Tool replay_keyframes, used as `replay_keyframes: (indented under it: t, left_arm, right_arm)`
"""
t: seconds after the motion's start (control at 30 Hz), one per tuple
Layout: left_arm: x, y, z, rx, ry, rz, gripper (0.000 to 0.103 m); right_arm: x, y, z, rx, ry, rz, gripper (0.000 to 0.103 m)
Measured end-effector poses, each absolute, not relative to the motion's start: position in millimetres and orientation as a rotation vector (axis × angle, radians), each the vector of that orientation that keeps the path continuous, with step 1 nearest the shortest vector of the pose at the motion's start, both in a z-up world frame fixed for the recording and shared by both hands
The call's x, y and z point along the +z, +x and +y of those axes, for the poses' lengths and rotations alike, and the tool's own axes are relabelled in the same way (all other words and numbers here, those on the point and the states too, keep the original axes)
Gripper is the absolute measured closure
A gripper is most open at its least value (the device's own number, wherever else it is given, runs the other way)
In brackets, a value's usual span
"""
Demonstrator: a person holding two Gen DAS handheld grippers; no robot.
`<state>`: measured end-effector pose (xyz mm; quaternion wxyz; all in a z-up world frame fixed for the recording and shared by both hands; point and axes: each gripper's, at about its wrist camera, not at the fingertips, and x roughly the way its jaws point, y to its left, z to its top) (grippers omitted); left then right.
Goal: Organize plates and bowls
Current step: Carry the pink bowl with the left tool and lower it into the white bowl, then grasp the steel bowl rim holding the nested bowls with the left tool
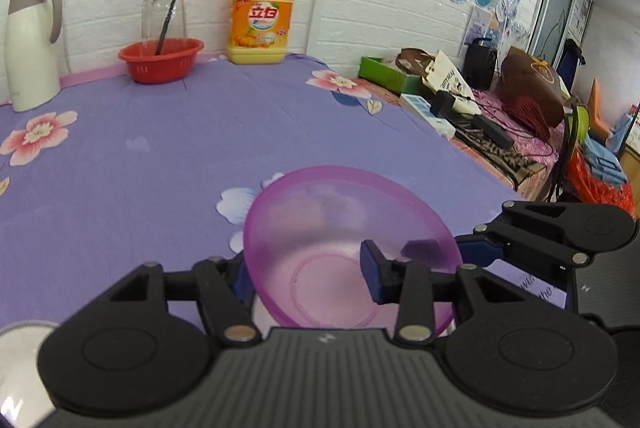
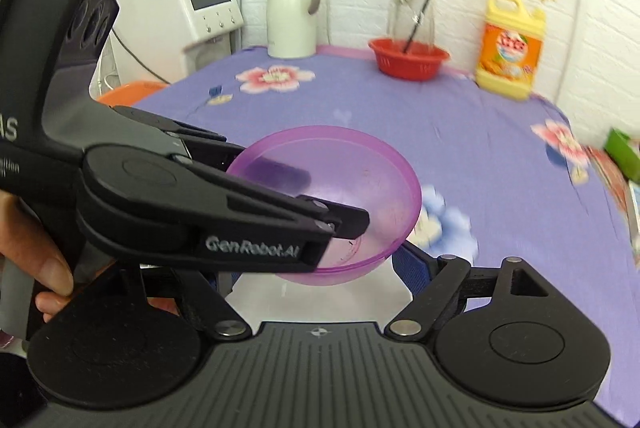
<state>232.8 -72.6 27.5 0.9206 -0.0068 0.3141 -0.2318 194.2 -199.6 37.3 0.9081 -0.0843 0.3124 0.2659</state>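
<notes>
The left gripper point(image 1: 308, 276) is clamping the wall of a translucent purple bowl point(image 1: 328, 212). One finger is sitting inside the bowl and the other is pressing from outside, showing as a dark shape through the plastic in the right wrist view. The bowl is hanging tilted in that grip, its open side facing up and away from the left wrist camera. It is hovering over the near part of a table covered by a purple floral tablecloth point(image 1: 160, 168). The right gripper point(image 2: 316, 268) is standing wide, its blue-padded fingers point(image 2: 408, 260) spreading on either side beneath the bowl's rounded underside. Whether they are touching the bowl cannot be told. A pale white surface is showing just under the bowl between those fingers, too little of it visible to name. Along the far edge by the white brick wall, a red plastic basket point(image 1: 160, 60) is sitting in front of a glass pitcher point(image 1: 164, 8) holding a dark straw. A yellow detergent bottle point(image 1: 260, 16) is standing to its right, and a white thermos jug point(image 1: 30, 44) is standing well apart to its left.
</notes>
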Motion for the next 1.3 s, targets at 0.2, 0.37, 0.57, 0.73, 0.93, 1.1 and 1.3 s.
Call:
replay_keyframes:
  t: [0.2,0.37,0.57,0.73,0.93,1.1,1.3]
  left_arm:
    - [15,225,-79,-0.470,0.001,0.688,0.049]
    - [21,219,-73,-0.485,0.003,0.665,0.019]
    - [39,208,-42,-0.425,-0.077,0.589,0.012]
    - [44,207,-20,-0.374,-0.180,0.583,0.010]
    - [34,209,-11,-0.342,-0.214,0.620,0.010]
    - [27,214,-15,-0.338,-0.207,0.653,0.009]
    - [15,230,-26,-0.344,-0.181,0.696,0.009]
  right_arm:
    - [23,186,-211,0.588,-0.144,0.660,0.000]
    - [20,171,-220,0.611,-0.117,0.642,0.000]
    - [25,150,-245,0.544,-0.049,0.616,0.000]
    - [25,156,-263,0.494,0.088,0.601,0.000]
    - [14,167,-261,0.464,0.152,0.605,0.000]
    - [7,174,-261,0.461,0.185,0.627,0.000]
    - [0,184,-257,0.412,0.170,0.637,0.000]
